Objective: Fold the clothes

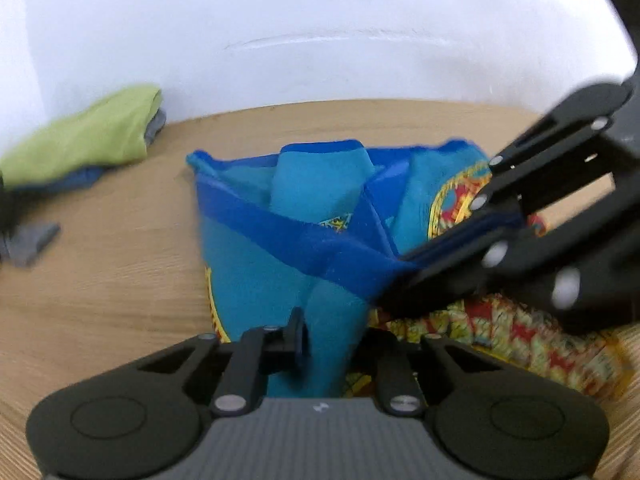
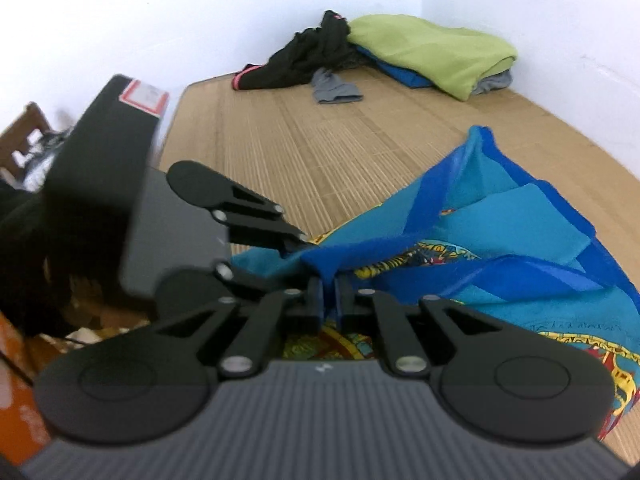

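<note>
I see white walls (image 2: 160, 20) meeting in a corner | woven bamboo mat (image 2: 300, 140) underfoot | brown wooden furniture (image 2: 24, 132) at far left

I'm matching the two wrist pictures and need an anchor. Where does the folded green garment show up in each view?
Left wrist view: the green garment lies at the left edge, against the white wall, on top of a small pile.
Right wrist view: the green garment is at the upper right, in the corner of the walls, beside a black garment.
Shared landmark: the blue patterned garment, held up between both grippers.
</note>
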### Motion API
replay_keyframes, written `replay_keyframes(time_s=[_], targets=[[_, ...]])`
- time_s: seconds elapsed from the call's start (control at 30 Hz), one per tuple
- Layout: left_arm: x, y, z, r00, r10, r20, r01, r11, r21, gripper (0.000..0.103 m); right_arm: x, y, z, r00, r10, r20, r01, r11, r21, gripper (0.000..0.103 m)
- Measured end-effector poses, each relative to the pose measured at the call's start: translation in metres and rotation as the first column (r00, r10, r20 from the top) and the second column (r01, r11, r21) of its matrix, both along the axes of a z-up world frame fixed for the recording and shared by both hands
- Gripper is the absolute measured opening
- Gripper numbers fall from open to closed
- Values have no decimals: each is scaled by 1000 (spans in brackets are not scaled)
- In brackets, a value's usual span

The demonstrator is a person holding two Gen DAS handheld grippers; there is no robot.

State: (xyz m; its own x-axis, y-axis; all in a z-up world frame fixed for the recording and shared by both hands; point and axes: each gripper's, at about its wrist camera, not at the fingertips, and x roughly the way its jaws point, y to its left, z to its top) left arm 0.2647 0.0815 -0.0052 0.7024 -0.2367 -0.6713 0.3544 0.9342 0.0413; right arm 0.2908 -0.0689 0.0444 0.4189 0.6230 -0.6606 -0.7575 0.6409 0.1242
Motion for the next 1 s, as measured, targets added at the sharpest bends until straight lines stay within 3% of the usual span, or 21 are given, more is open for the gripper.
replay_keyframes(time_s=[0.07,0.13,0.2,0.27,0.4,0.53,0.63,0.73,0.83,1.0], targets=[[-2,6,3,999,31,-5,-32,999,-25,13,26,-24,5,995,-66,-72,71,995,75,34],[-5,11,5,998,60,-13,-61,997,-51,13,58,-49,6,977,-135,-166,162,974,160,46],[-8,14,7,996,82,-20,-83,993,-82,13,102,-66,4,951,-187,-246,244,944,223,51],[-9,15,9,996,92,-19,-94,990,-104,13,150,-59,-2,936,-223,-271,280,941,192,62],[-7,17,12,994,110,-31,-113,985,-131,13,239,1,-20,919,-312,-242,335,941,56,64],[-5,23,12,988,143,-55,-150,974,-168,14,293,81,-43,917,-332,-219,318,943,-99,62],[-8,28,12,984,169,-60,-177,965,-192,14,305,121,-57,916,-315,-247,265,940,-216,61],[-11,33,13,982,180,-57,-188,958,-214,14,291,135,-54,934,-309,-178,247,921,-302,61],[-10,36,9,983,176,-59,-185,954,-236,14,272,133,-38,964,-237,-118,196,938,-285,61],[-7,38,2,984,170,-56,-179,947,-267,14,271,128,-44,960,-229,-161,167,931,-326,60]])
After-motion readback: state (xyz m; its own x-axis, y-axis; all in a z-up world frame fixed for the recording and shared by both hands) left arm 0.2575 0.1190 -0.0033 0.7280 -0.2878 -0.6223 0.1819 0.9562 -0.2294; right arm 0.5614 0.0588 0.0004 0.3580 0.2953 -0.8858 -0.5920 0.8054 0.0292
